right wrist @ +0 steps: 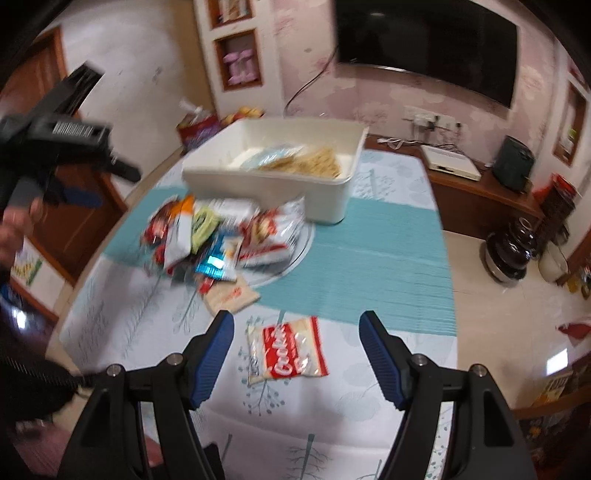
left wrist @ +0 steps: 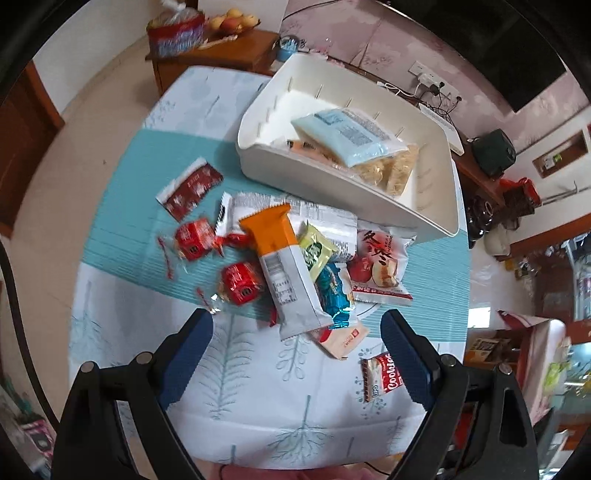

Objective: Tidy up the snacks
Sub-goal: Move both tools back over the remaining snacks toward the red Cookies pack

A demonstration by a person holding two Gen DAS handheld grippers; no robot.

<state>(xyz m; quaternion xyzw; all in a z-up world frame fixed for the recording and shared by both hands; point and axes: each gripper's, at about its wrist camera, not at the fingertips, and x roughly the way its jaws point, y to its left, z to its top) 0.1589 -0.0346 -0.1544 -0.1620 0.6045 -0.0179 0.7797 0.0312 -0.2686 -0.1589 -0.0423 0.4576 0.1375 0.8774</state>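
Left wrist view: left tongs [left wrist: 295,325] spread wide, nothing between the pads, hung over the near end of the snack pile [left wrist: 291,258]. Pile sat mid-counter on the teal band of the tablecloth [left wrist: 129,206], just in front of the white bin [left wrist: 436,173]. On top: orange-and-white bar pack [left wrist: 284,266], long, lying toward the tongs. Beside it, red wrapped candies [left wrist: 240,284], green sachet [left wrist: 316,251], blue foil pack [left wrist: 336,291], apple-print bag [left wrist: 380,266]. Bin already held a pale blue pouch [left wrist: 347,133] over some crackers [left wrist: 391,170].

Right wrist view, blurred: right tongs [right wrist: 295,332] also parted, empty, above the lone Cookies pack [right wrist: 286,350], which lay flat on the white part of the cloth, apart from the pile.

Handling, as a guess: all light, crinkly film, slippery; contents prob. brittle, so gentle squeeze. Bar pack looked stiffest; best taken across its narrow width near the middle. Cookies pack flat, little to bite on; likely needed a pinch at a crimped edge or across the short side. Candies small, twist ends the easy hold.

Surface: cloth-covered counter, leaf and tree print, could bunch under the tips. Room: wooden sideboard w/ fruit [left wrist: 232,20], TV [right wrist: 424,48] on a pink papered wall, sockets and cables, tiled floor.
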